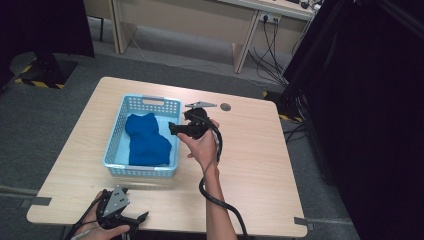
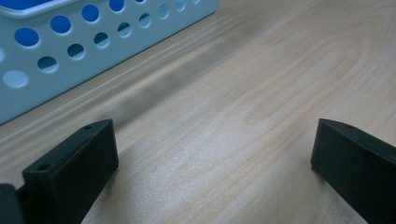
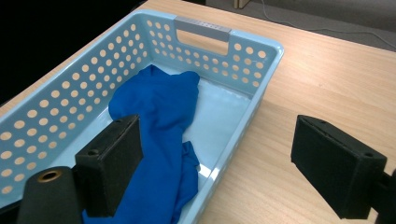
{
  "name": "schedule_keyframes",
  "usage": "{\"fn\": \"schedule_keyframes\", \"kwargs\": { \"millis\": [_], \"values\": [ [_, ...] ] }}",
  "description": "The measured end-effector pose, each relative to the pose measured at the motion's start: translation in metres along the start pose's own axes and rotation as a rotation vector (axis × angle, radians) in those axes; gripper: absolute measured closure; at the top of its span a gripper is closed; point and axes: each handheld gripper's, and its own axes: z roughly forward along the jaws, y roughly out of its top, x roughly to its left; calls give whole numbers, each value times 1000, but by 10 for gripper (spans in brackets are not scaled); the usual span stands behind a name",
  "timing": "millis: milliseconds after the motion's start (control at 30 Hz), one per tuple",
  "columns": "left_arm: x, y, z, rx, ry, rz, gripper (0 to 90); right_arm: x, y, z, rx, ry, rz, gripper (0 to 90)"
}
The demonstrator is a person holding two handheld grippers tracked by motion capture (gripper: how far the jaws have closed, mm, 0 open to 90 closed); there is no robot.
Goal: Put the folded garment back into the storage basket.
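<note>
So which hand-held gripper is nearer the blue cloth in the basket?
Right. The right hand-held gripper hovers open at the basket's right rim beside the blue cloth; the left hand-held gripper sits at the table's near edge.

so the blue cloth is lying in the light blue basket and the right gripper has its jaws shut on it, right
Not quite. The blue cloth does lie in the light blue basket, but the right gripper is not shut on it. The right gripper view shows its jaws wide open with nothing between them, straddling the basket's rim.

Overhead and both gripper views share basket (image 1: 116, 135).
</note>
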Motion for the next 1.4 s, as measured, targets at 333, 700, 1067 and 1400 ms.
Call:
{"fn": "schedule_keyframes", "kwargs": {
  "millis": [333, 700, 1067, 1400],
  "values": [
    [0, 0, 0, -3, 1, 0, 0, -9, -7, -5, 0, -10, 13, 171],
    [0, 0, 0, -3, 2, -1, 0, -19, -14, -12, -7, -21, 22, 171],
    [0, 0, 1, -6, 2, -1, 0, -28, -25, -12, 4, -23, 23, 162],
    [0, 0, 1, -7, 2, -2, 0, -34, -31, -15, -1, -40, 42, 116]
  ]
}}
